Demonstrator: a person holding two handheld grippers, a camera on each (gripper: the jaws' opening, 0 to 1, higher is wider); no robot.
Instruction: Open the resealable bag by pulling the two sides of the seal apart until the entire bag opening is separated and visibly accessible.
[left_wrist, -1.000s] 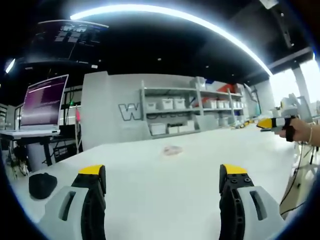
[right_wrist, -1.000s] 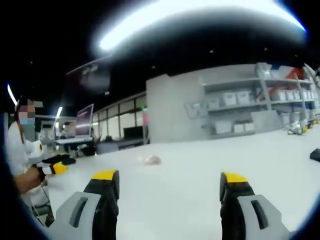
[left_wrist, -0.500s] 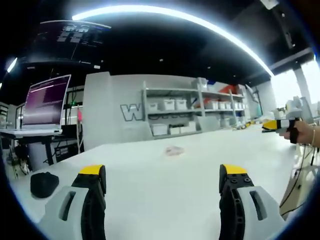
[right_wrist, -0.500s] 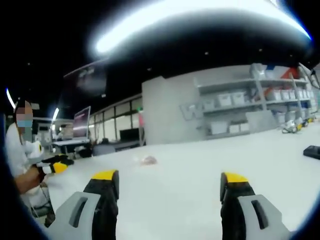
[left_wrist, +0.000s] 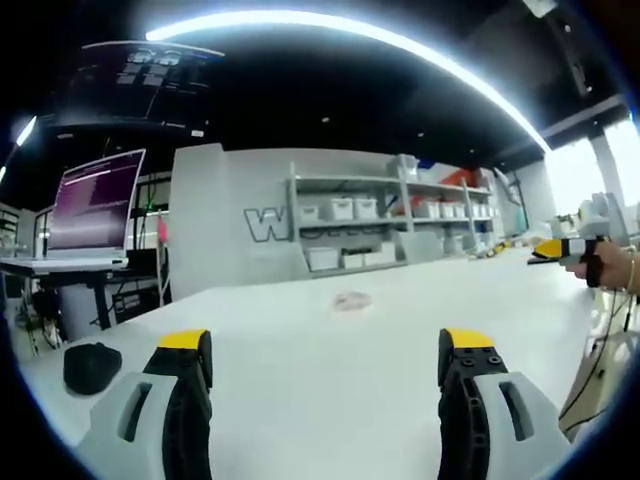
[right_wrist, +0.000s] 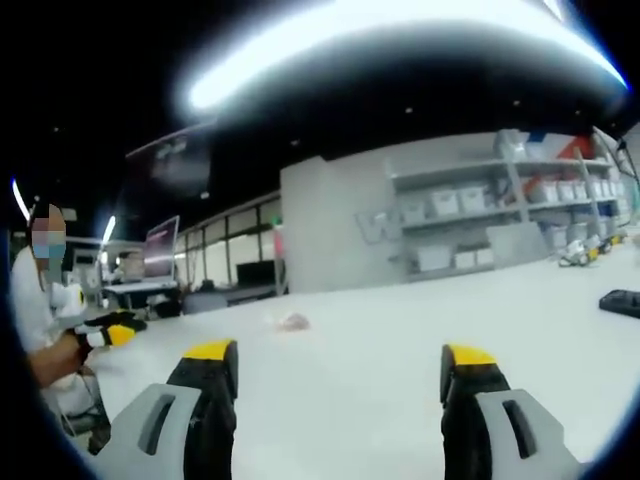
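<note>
A: left gripper view, what's up? B: left gripper (left_wrist: 325, 352) spread wide, holding nothing. The bag (left_wrist: 351, 300) lies flat on the white table (left_wrist: 300, 390), well ahead.

A: right gripper view? B: right gripper (right_wrist: 338, 362) also wide apart, empty; bag (right_wrist: 293, 322) far off, ahead-left.

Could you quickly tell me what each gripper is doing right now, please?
Left gripper: open, holding nothing.
Right gripper: open, holding nothing.

Bare table (left_wrist: 300, 350) leading to bag (left_wrist: 352, 300).
</note>
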